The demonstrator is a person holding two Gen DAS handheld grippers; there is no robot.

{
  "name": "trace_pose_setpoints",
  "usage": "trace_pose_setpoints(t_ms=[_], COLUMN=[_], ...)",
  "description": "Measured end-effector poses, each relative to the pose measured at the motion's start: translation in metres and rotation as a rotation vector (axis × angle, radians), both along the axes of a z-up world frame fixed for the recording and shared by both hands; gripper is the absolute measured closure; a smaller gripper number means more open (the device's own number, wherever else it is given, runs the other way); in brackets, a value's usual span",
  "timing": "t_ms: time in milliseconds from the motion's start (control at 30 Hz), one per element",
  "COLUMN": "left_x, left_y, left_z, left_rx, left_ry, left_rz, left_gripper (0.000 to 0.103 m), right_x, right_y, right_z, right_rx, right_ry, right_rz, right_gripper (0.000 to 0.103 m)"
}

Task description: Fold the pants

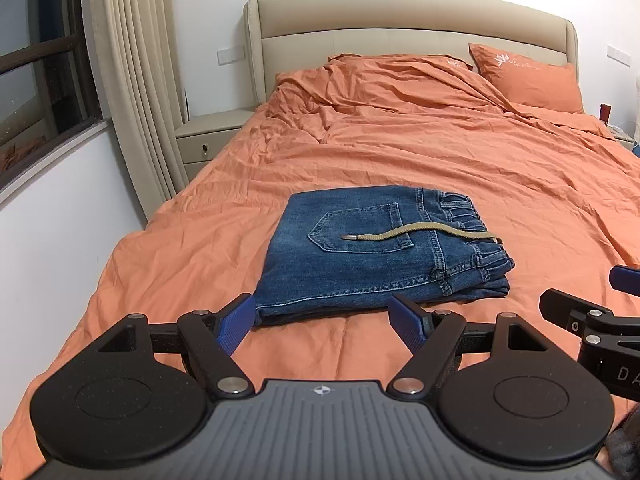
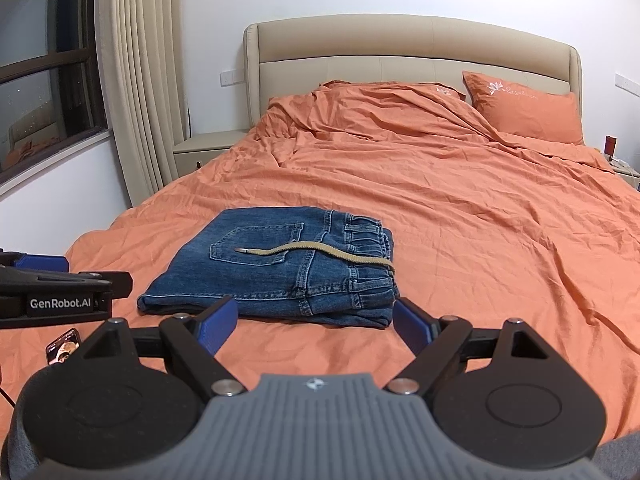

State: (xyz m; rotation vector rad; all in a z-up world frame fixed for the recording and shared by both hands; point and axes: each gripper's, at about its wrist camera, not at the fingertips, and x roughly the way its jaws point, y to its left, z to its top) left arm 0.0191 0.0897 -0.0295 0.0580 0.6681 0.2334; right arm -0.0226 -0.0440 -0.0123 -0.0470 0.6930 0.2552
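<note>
Left gripper [image 1: 324, 320]: matte black linkage arms, silver pivot screws, blue textured fingertips [image 1: 236, 326], two round black discs flanking a ribbed grey housing with a small compass-like emblem. Right gripper [image 2: 316, 322]: identical build. White "GenRobot.AI" lettering on the left unit's side. Grey sleeve fabric at frame corners.

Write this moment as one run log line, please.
jeans: folded on bed | cord: across top | left hand-held gripper: open, empty | right hand-held gripper: open, empty

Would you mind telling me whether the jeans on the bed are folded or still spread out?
Folded: the jeans form a compact stacked rectangle, layers visible at the waistband edge.
</note>
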Motion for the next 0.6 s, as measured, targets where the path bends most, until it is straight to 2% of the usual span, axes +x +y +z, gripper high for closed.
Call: trace_pose_setpoints(t_ms=[600], left_x=[-0.0022], left_y=[-0.0031], left_z=[0.0062], left_rx=[0.0], left_ry=[-0.003], left_rz=[-0.011], left_gripper=[0.014], right_x=[-0.004], right_y=[-0.0025], right_z=[0.0047], right_rx=[0.01], right_ry=[-0.008], right_rz=[-0.008], right_gripper=[0.022])
